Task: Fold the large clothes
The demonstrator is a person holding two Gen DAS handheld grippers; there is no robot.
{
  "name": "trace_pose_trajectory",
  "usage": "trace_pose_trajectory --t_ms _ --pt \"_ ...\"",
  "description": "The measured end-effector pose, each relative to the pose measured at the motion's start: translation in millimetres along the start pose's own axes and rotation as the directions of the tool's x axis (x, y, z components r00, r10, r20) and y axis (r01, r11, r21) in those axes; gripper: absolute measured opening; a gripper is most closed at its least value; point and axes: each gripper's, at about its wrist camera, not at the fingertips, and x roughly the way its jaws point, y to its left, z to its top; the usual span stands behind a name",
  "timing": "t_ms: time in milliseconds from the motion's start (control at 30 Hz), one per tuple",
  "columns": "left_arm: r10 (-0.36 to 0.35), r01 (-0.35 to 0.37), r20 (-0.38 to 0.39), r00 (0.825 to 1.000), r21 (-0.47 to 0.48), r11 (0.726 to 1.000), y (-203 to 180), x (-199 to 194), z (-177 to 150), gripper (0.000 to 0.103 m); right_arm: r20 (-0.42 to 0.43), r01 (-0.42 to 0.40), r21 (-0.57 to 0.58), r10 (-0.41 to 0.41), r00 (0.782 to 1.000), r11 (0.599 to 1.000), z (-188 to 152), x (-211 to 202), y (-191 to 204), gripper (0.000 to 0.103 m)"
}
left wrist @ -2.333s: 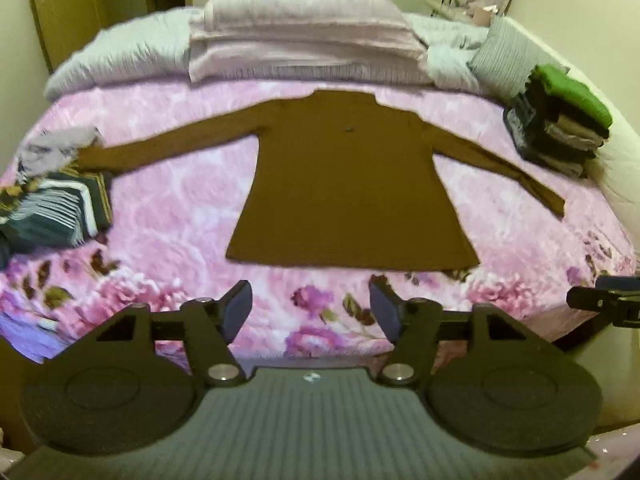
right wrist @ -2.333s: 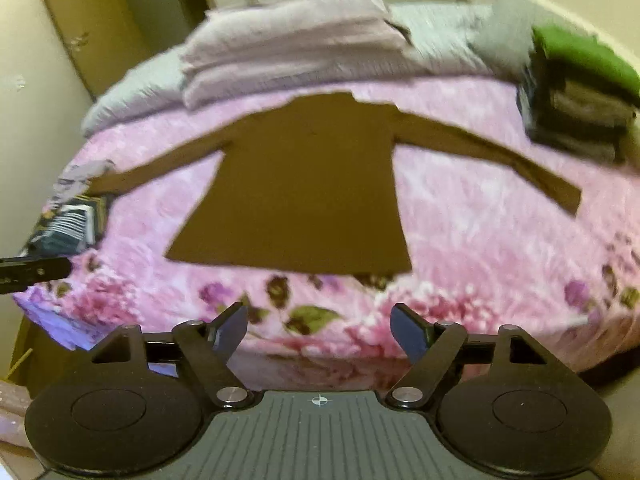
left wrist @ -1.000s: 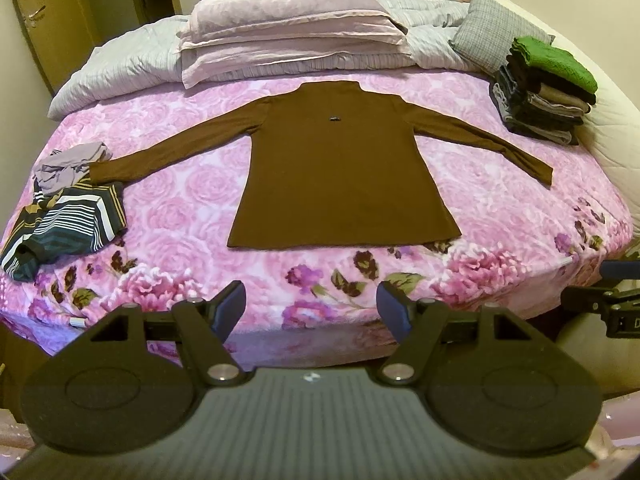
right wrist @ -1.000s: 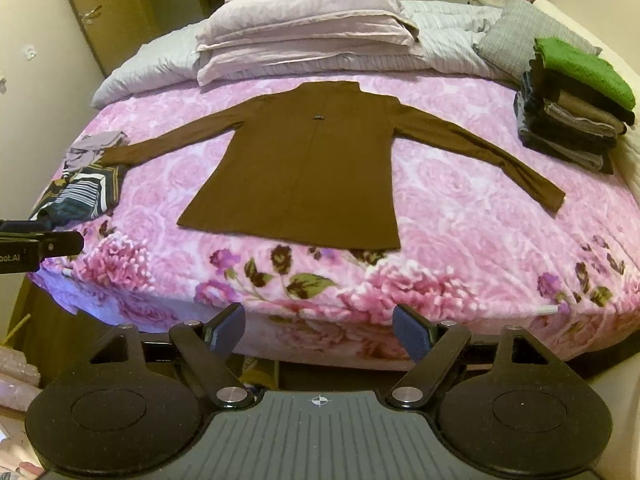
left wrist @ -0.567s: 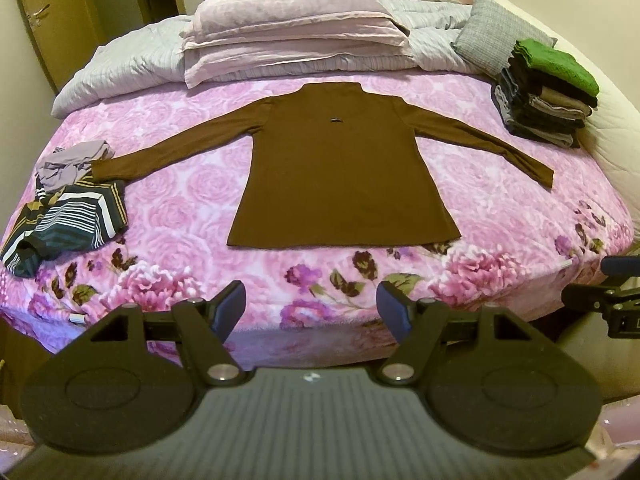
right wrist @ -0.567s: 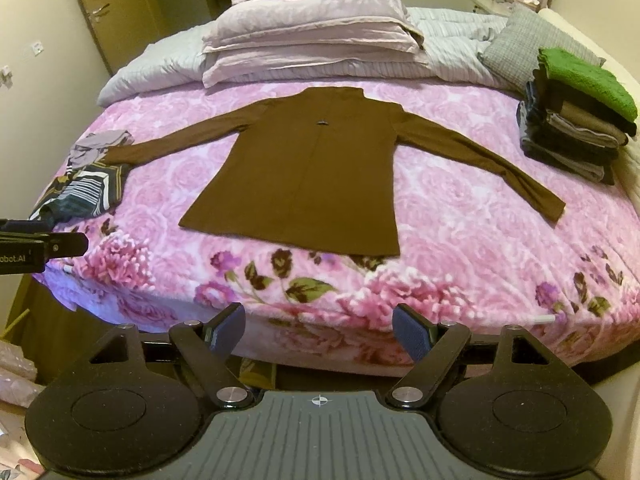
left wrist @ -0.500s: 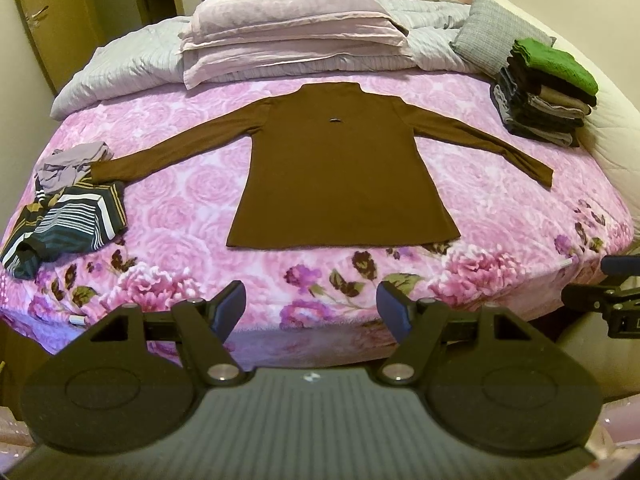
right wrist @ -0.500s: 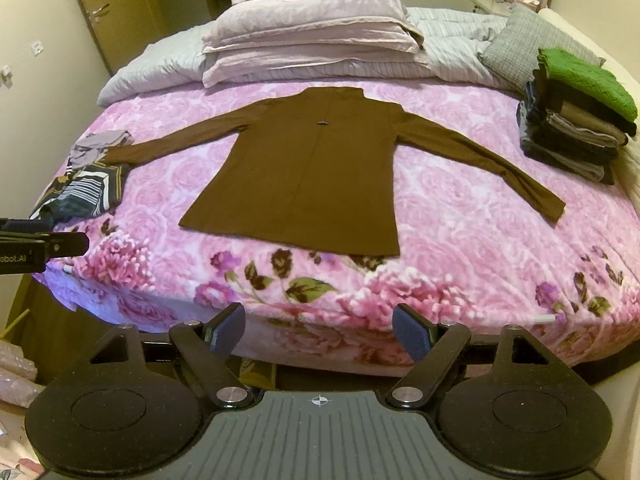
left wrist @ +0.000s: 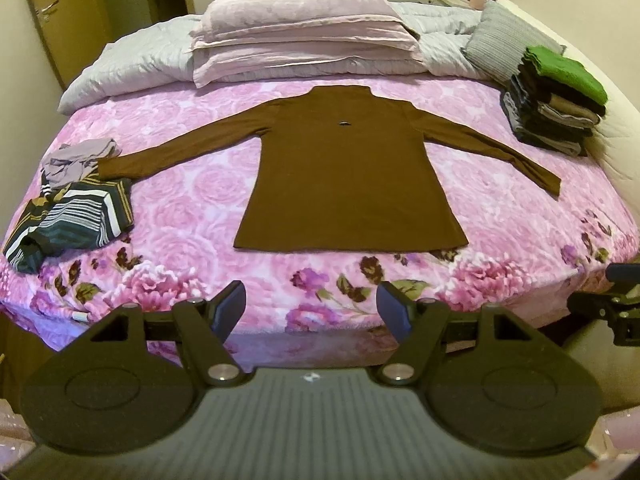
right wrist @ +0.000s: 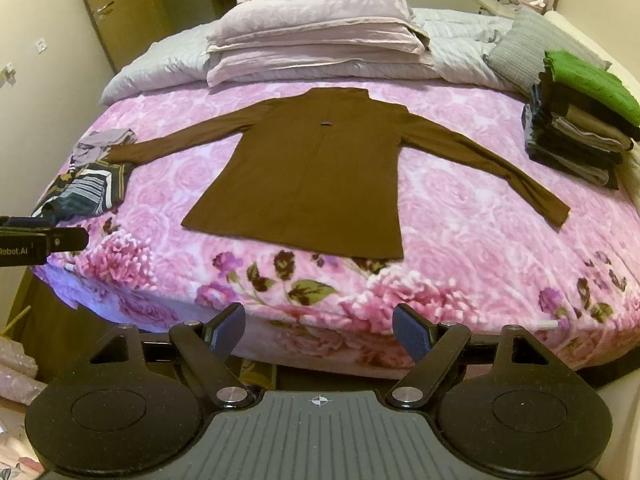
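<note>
Left wrist view, left to right: striped garment (left wrist: 76, 216) crumpled at bed's (left wrist: 172, 208) left edge; brown long-sleeved top (left wrist: 348, 184) flat mid-bed, sleeves spread wide; folded stack (left wrist: 556, 112) far right. Left gripper (left wrist: 311, 306) before bed edge, jaws spread, empty. Right gripper (right wrist: 319, 336) likewise: jaws spread, nothing between.

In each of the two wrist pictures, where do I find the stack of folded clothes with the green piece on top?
Left wrist view: the stack of folded clothes sits at the upper right, beyond the right sleeve of the brown top.
Right wrist view: the stack is at the far right edge, again beyond that sleeve.
Shared landmark: the brown top spread flat on the pink floral blanket.
</note>
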Motion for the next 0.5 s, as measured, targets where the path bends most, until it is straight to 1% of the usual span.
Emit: trace_pose_trajectory --t_ms 167,267,367,500 --pt "0.015 -0.015 -0.005 1.000 -0.042 0.999 14.6 8.6 4.0 0.069 -0.012 -0.012 -0.001 0.012 1.000 1.000 8.4 10.9 -3.4 0.078" --pt "0.023 -0.024 -0.014 1.000 -0.072 0.997 26.4 21.6 12.6 0.069 -0.024 -0.019 0.008 0.019 1.000 1.000 19.0 24.1 -4.9 0.078" --pt "0.034 -0.035 -0.011 0.999 -0.098 0.995 41.7 38.8 26.5 0.069 -0.037 -0.015 0.023 0.016 0.999 1.000 35.2 42.6 -9.3 0.078" --pt "0.037 -0.038 -0.007 0.999 -0.147 0.988 69.4 76.5 55.2 0.069 -0.050 0.012 0.060 -0.009 0.999 0.998 66.1 70.2 -21.8 0.078"
